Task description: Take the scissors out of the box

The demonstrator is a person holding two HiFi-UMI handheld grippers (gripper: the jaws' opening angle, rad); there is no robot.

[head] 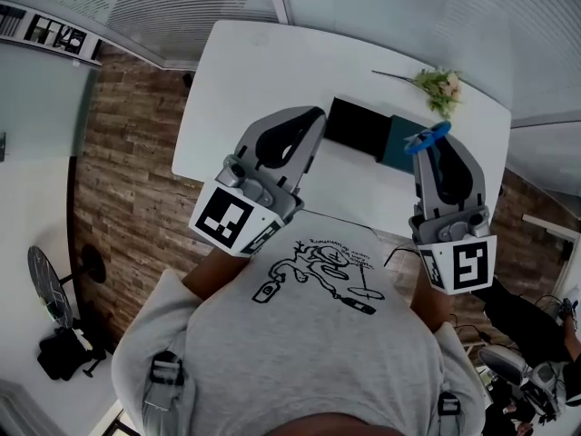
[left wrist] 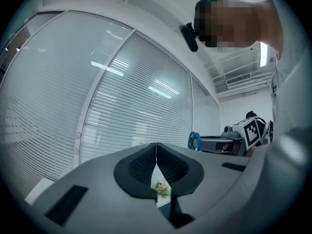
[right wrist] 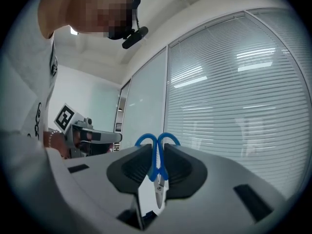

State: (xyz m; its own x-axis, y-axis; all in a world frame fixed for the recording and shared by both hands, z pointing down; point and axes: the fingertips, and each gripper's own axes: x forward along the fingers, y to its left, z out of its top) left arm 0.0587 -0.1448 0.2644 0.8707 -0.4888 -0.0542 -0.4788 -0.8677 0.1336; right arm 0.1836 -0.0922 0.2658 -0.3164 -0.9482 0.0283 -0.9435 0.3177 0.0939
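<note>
Head view, from the left: a fan (head: pixel 45 289) stands on the wooden floor beside the white table (head: pixel 245 80). The left gripper (head: pixel 316 116) reaches over the table's near edge, its tip just beside the left end of the open black box (head: pixel 359 127) (whose right part looks teal). The scissors (head: pixel 428 138) are at the tip of the right gripper (head: pixel 425 145), over the right end of the box, with a sprig of flowers (head: pixel 438 87) lying on the table beyond.

In the left gripper view its jaws are pressed together at the tips with nothing between them; the flowers (left wrist: pixel 161 188) peek through the gap lower down, and the right gripper (left wrist: pixel 229 143) shows at the right with the scissors' blue loops (left wrist: pixel 195 140).

In the right gripper view the left gripper (right wrist: pixel 92 135) sits at the left, and the jaws pinch the scissors (right wrist: pixel 157 167) by the blue handles, loops up, blades hanging down.
</note>
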